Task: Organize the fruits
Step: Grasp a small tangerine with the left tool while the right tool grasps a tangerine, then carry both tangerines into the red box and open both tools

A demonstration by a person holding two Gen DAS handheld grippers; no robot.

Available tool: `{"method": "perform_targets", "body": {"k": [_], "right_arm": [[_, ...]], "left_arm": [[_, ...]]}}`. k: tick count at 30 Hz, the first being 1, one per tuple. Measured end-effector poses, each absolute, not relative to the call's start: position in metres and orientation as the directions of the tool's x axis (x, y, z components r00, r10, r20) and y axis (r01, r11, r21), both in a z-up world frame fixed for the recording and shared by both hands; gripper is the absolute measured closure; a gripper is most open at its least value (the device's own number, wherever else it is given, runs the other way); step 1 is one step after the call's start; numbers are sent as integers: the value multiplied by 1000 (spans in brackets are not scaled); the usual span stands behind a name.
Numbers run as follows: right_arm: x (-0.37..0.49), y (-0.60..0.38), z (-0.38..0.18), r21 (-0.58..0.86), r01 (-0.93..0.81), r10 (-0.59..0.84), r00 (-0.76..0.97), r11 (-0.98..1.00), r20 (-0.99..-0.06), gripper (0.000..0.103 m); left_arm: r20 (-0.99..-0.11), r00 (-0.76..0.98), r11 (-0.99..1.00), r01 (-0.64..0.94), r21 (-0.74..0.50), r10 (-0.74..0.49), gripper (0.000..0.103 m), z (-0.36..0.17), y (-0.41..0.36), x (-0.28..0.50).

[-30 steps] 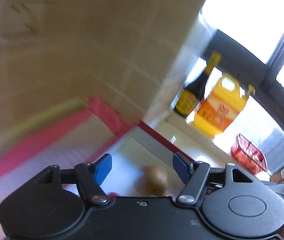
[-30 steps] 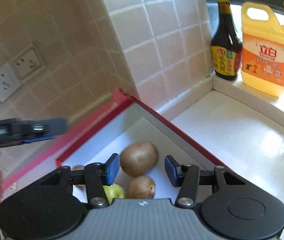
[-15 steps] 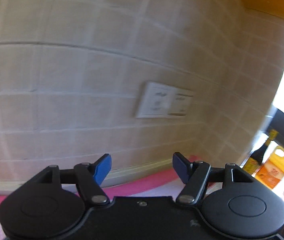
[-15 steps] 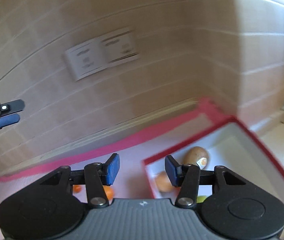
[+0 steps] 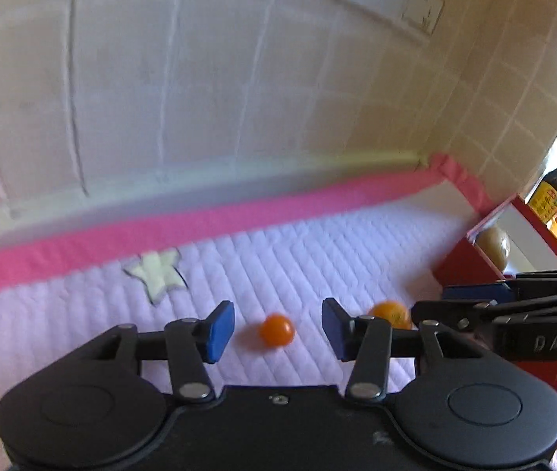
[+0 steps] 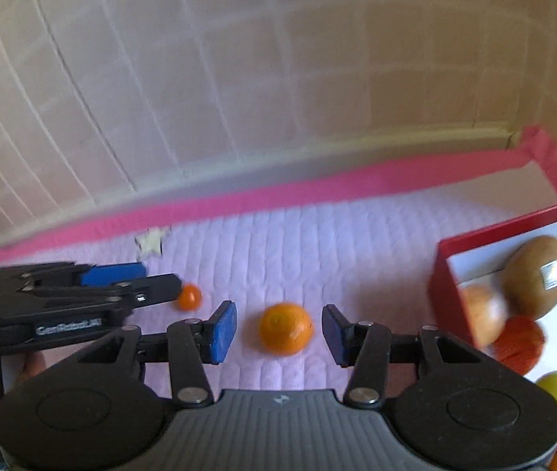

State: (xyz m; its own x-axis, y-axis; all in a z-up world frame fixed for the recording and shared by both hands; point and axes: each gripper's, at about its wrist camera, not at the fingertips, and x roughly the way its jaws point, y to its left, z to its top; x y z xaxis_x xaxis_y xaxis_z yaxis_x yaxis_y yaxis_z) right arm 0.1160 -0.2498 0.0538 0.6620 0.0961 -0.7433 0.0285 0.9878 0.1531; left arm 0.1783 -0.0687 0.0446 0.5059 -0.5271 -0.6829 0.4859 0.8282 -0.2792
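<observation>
Closing left claw (image 5: 277,327) frames small orange fruit (image 5: 277,329), prob. untouched; right claw (image 6: 279,327) open around tangerine (image 6: 285,327).

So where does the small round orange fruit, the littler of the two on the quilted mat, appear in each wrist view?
Left wrist: small round orange fruit low centre, between the left gripper's closing jaws, untouched.
Right wrist: left of centre, by the left gripper's tip.
Shared landmark: pale star patch on the mat.

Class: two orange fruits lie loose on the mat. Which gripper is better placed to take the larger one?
Right. The right gripper frames the larger orange between its open pads; the left gripper, jaws closing, lines up with the small orange fruit.
</observation>
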Motion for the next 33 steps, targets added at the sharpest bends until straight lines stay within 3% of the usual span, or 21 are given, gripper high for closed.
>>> {"method": "perform_targets", "body": {"k": [10, 14, 16, 22, 27, 33], "right_arm": [[131, -236, 25, 122, 45, 68, 623, 991, -779, 54], [136, -237, 19, 123, 51, 66, 618, 991, -783, 56], [137, -238, 18, 126, 57, 64, 621, 990, -781, 62], [129, -245, 26, 157, 68, 79, 634, 985, -769, 62], [109, -261, 70, 184, 79, 74, 710, 980, -701, 62], [58, -312, 158, 158, 166, -58, 846, 973, -531, 62]], "left_arm": [[-710, 482, 823, 511, -249, -514, 59, 19, -75, 183], [-714, 490, 827, 514, -227, -500, 78, 19, -78, 185], [-713, 495, 828, 516, -219, -497, 78, 19, -79, 184], [-699, 513, 828, 519, -209, -498, 78, 30, -82, 175], [-622, 563, 809, 549, -210, -544, 78, 76, -87, 166], [-465, 589, 728, 655, -204, -661, 78, 161, -125, 151]]}}
